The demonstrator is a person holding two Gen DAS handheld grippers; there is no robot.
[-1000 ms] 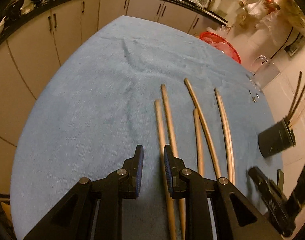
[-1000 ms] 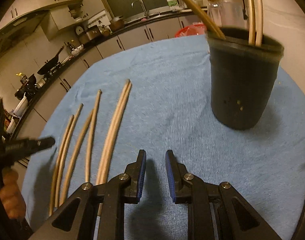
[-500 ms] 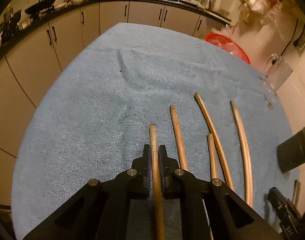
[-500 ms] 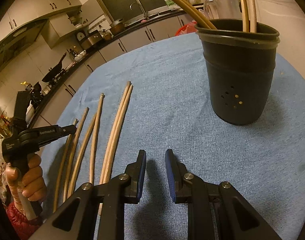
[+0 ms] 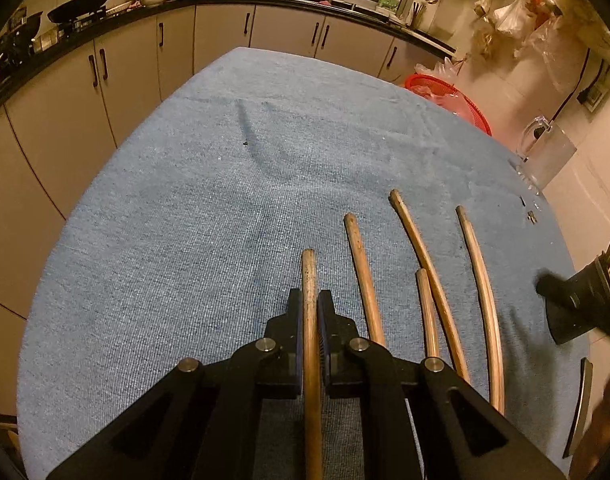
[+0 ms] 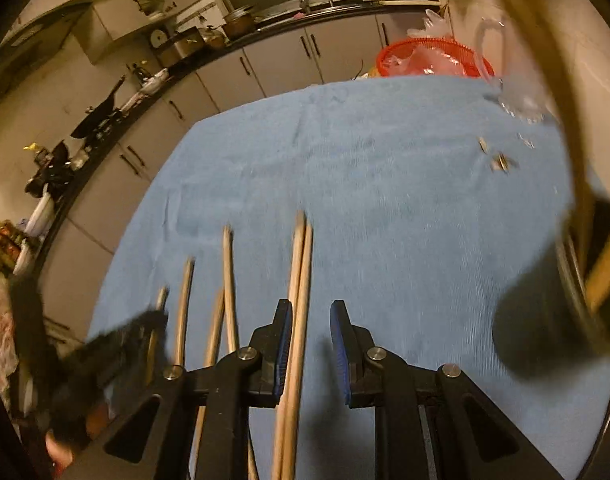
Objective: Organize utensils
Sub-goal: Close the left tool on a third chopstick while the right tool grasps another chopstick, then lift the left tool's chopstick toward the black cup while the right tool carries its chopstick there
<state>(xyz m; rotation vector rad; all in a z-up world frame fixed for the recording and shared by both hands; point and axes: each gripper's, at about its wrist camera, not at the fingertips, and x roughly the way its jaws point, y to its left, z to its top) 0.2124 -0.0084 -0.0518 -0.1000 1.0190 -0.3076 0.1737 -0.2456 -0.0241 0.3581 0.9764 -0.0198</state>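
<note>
Left gripper (image 5: 310, 312) pinching leftmost chopstick (image 5: 309, 276) on blue cloth (image 5: 185, 220), right gripper (image 6: 311, 320) jaws spread, empty, above paired chopsticks (image 6: 299, 264), black holder (image 6: 545, 320) at right, blurred

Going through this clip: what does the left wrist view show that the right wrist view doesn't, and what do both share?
Left wrist only: the left gripper shut on one wooden chopstick, seen close, with four more lying to its right.

Right wrist only: the right gripper open above a touching pair of chopsticks, and chopsticks standing in the black holder, though blurred.

Both: the blue cloth, the red basket, the kitchen cabinets and the holder.
</note>
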